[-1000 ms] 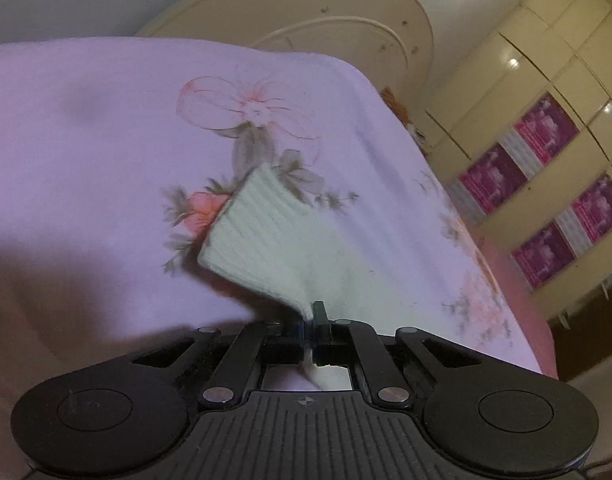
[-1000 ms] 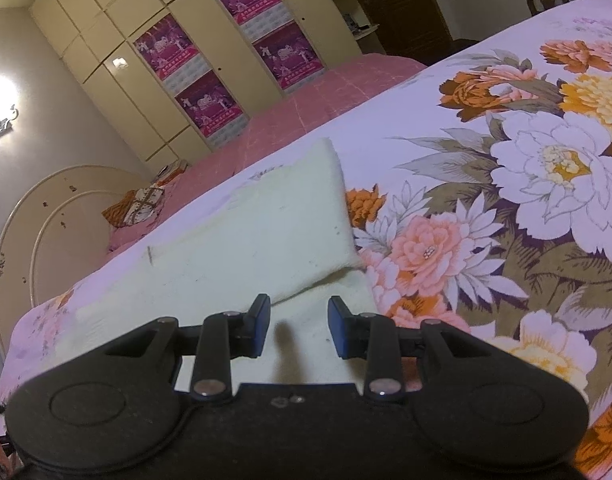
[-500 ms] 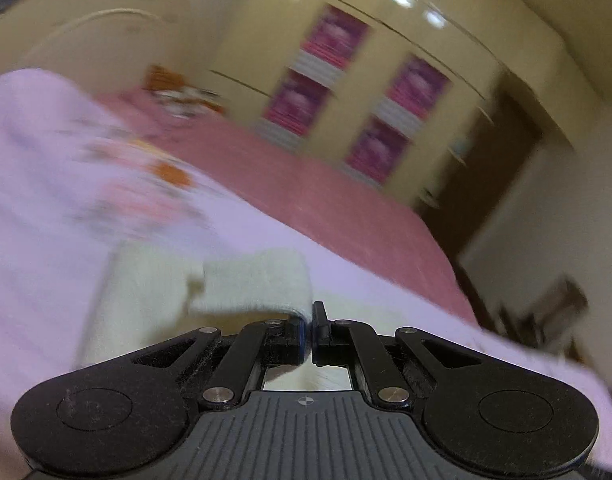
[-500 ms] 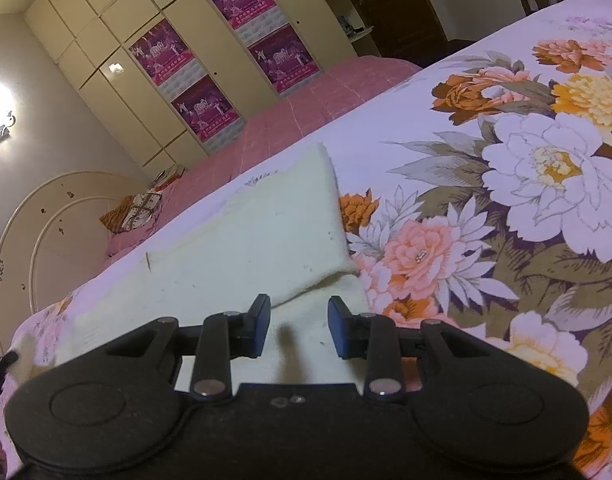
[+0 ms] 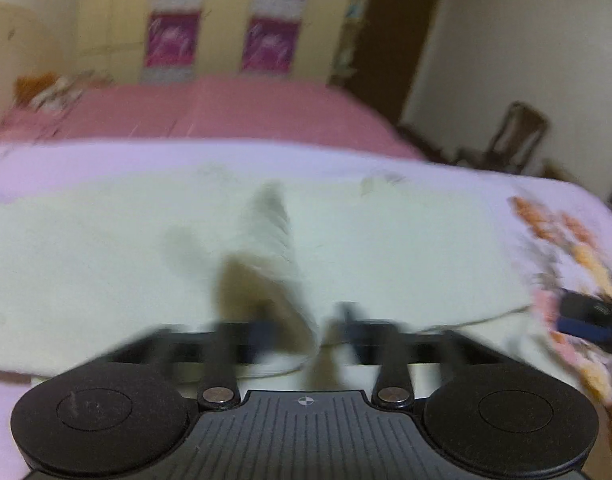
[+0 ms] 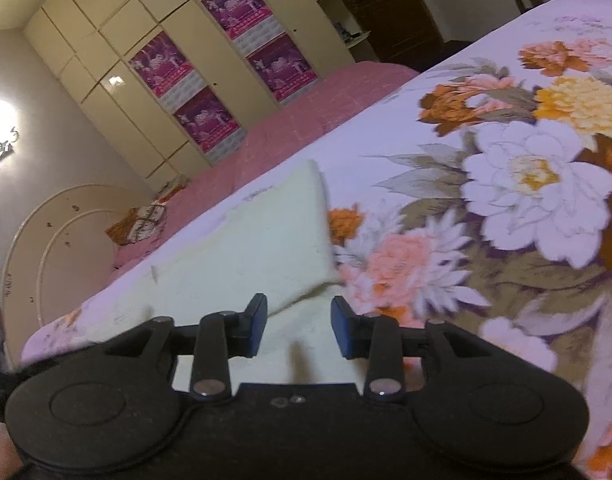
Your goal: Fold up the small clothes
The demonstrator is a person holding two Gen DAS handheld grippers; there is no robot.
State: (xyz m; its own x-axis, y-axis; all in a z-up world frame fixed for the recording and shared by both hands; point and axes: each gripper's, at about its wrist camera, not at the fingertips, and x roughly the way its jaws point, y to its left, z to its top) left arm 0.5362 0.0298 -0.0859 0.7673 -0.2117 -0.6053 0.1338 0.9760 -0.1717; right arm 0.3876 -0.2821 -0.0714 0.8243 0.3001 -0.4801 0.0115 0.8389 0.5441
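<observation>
A pale cream knit garment [image 5: 386, 248] lies spread on the floral bedsheet. In the blurred left wrist view my left gripper [image 5: 304, 318] has its jaws apart, with a ribbed cuff or sleeve end [image 5: 278, 248] of the garment standing up between them. In the right wrist view the same garment [image 6: 246, 252] lies with one folded layer on top. My right gripper [image 6: 298, 326] is open and empty, just above the garment's near edge. Its blue-padded tip shows at the right edge of the left wrist view [image 5: 586, 320].
The bed has a lilac sheet with large flowers [image 6: 526, 184] and a pink cover [image 5: 234, 108] farther back. A cream wardrobe with magenta panels [image 6: 226, 72], a rounded headboard [image 6: 46, 240], a dark door and a wooden chair [image 5: 514, 136] stand beyond.
My left gripper swung round over the garment, carrying the ribbed end across it, and its jaws have opened. My right gripper stayed open and almost still.
</observation>
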